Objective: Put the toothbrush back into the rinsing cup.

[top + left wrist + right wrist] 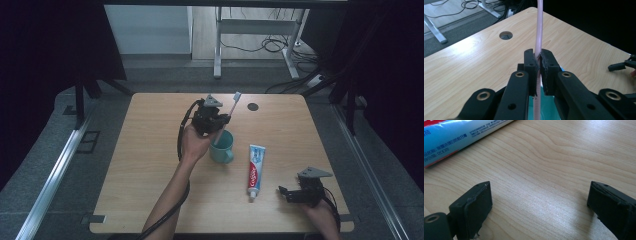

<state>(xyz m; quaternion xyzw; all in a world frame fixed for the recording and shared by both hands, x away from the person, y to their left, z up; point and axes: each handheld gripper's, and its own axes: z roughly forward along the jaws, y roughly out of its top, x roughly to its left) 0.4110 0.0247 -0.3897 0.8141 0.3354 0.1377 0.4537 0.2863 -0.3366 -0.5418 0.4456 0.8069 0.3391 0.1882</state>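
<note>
Toothbrush clamped over cup; right gripper idle beside toothpaste.

Near right, the right gripper (289, 192) rests on the table (150, 165), jaws spread wide and empty; swung left, it could roll the toothpaste tube (256, 170) just beside it. The tube's print is blurred and its brand unreadable. Farther, the left gripper (538, 67) holds the pink toothbrush (229, 116) mid-handle, tilted, its lower end in the teal cup (222, 146); sideways pull could tip the cup.

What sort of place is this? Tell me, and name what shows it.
Probably a lab or office workroom, not a bathroom: a plain wooden table with a cable hole, loose cables on the floor, desk legs beyond, and dark curtains at the sides.
</note>
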